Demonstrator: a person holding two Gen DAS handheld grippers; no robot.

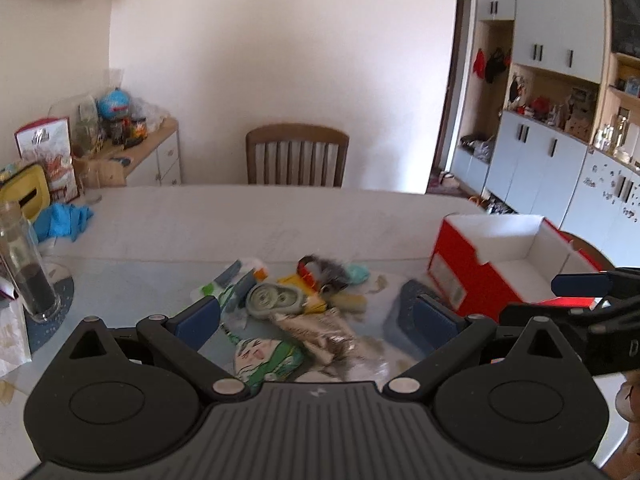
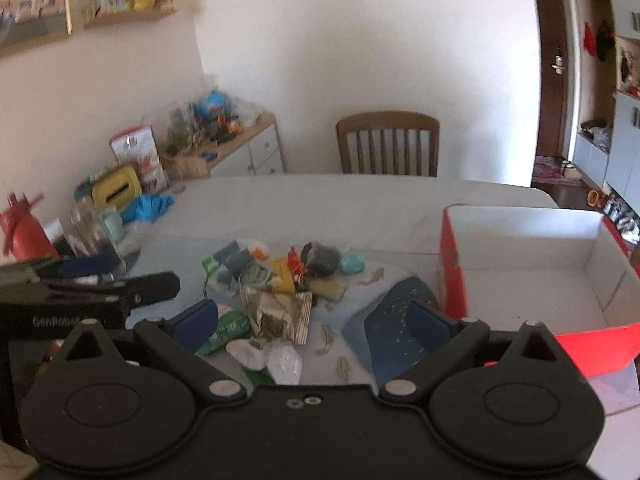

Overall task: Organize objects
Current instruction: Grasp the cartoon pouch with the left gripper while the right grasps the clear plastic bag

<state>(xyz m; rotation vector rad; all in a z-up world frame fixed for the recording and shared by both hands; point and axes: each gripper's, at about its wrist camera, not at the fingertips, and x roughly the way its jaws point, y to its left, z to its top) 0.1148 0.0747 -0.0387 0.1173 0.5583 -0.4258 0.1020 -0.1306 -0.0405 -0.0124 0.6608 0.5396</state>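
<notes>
A pile of small objects (image 1: 296, 300) lies on the white table: a silver foil wrapper (image 1: 320, 336), a green cartoon packet (image 1: 268, 358), a grey-green oval item (image 1: 272, 298), a teal lump (image 1: 358, 273) and a dark furry thing (image 1: 330, 270). The pile also shows in the right wrist view (image 2: 280, 284). An open red box (image 1: 500, 264) with a white inside stands to the right; it also shows in the right wrist view (image 2: 532, 264). My left gripper (image 1: 316, 316) is open above the pile, empty. My right gripper (image 2: 316, 320) is open, empty, beside the box.
A glass (image 1: 28, 264) stands at the table's left, with blue gloves (image 1: 64, 220) and a yellow box (image 1: 26, 196) behind it. A wooden chair (image 1: 296, 156) is at the far side. A cluttered sideboard (image 1: 136, 148) stands left, cabinets (image 1: 560, 140) right.
</notes>
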